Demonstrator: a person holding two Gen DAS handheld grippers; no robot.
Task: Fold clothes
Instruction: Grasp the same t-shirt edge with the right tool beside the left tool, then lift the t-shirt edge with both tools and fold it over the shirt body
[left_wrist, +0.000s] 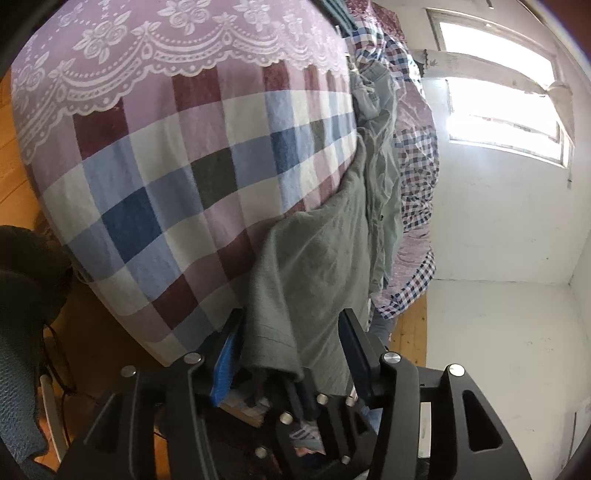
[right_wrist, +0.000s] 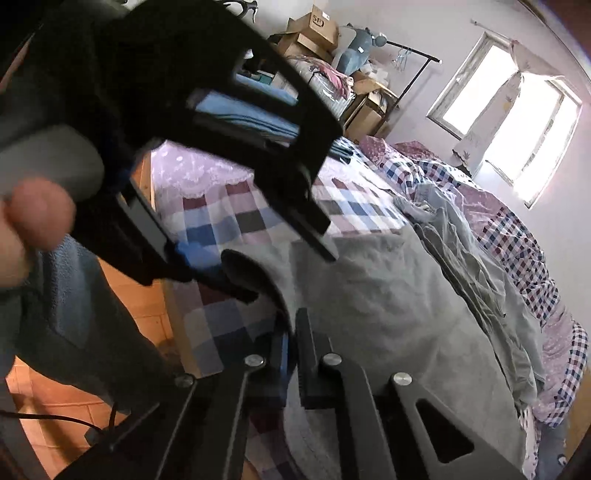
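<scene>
A grey-green garment lies spread on the bed, its near edge hanging over the side. In the left wrist view its edge runs up between the blue-padded fingers of my left gripper, which stand wide apart and open around the cloth. The right wrist view shows the same garment across the bed, with the left gripper reaching in from the upper left. My right gripper is shut, its fingers pinched on the garment's dark curved edge at the bed's near side.
The bed carries a checked sheet and a rumpled checked quilt on the far side. Folded blue clothes, cardboard boxes and a clothes rail are behind. A hand holds the left gripper. Wooden floor lies beside the bed.
</scene>
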